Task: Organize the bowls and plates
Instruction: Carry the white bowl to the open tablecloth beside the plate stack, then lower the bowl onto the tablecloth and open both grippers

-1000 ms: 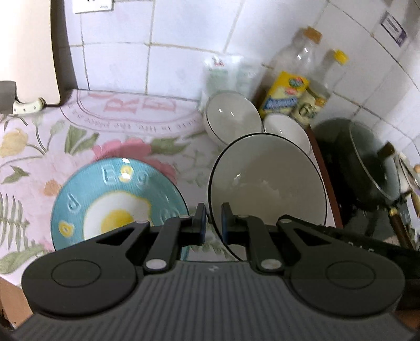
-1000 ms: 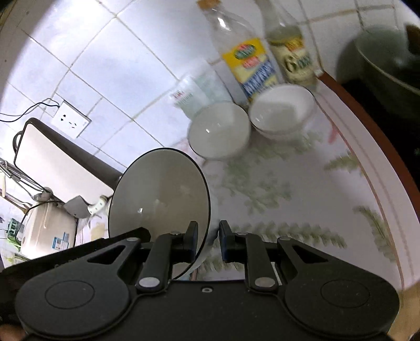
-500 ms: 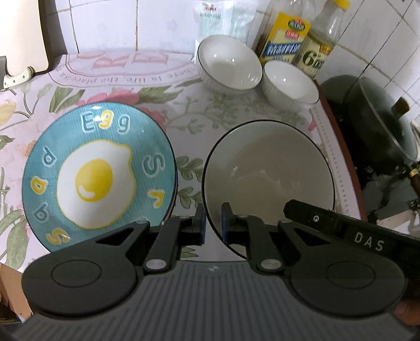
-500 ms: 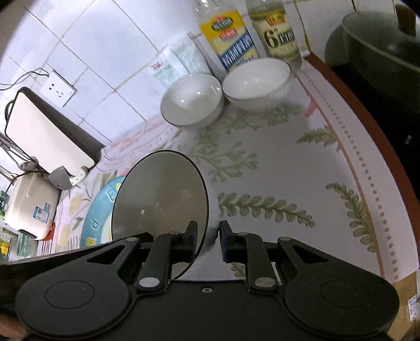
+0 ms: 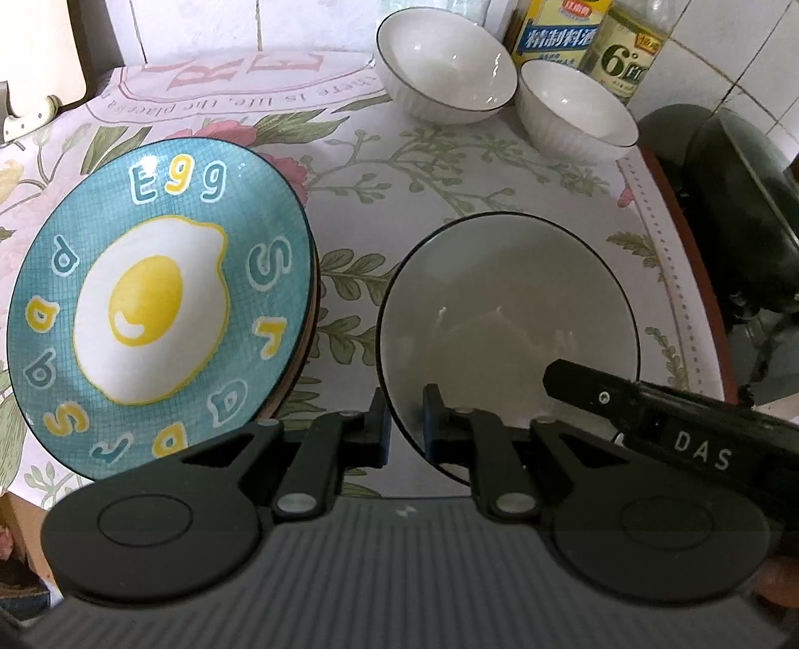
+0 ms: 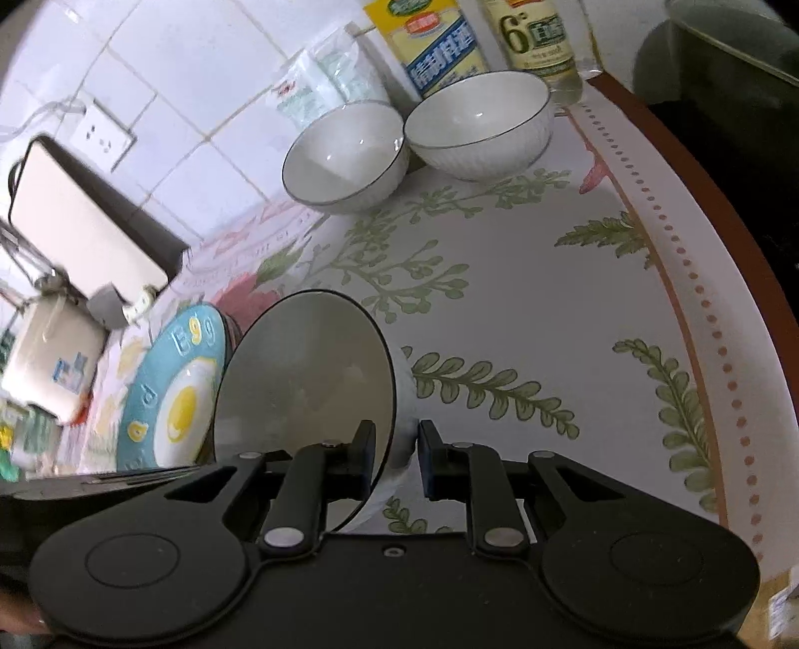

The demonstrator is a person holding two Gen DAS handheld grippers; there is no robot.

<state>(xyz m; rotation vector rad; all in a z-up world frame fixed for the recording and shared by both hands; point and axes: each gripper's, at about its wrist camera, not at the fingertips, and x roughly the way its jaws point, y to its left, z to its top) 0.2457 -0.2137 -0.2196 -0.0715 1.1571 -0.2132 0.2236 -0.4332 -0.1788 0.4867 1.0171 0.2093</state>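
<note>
The large black-rimmed bowl [image 5: 509, 324] is held on both sides. The left gripper [image 5: 403, 419] pinches its rim at the bowl's seven o'clock, one finger inside the wall and one outside. The right gripper [image 6: 394, 449] is clamped on the rim too, at about four o'clock in the left wrist view. Whether the bowl's base touches the floral tablecloth [image 6: 524, 279] cannot be told.

The egg plate [image 5: 160, 299] lies at nine o'clock from the bowl, just beside it, atop what looks like another plate. The two small white bowls [image 6: 344, 155] sit at twelve o'clock, well apart, by the oil bottles [image 5: 564, 30]. A bowl probably belongs with them, so the carry would run forward; neither hand is clearly nearer.
</note>
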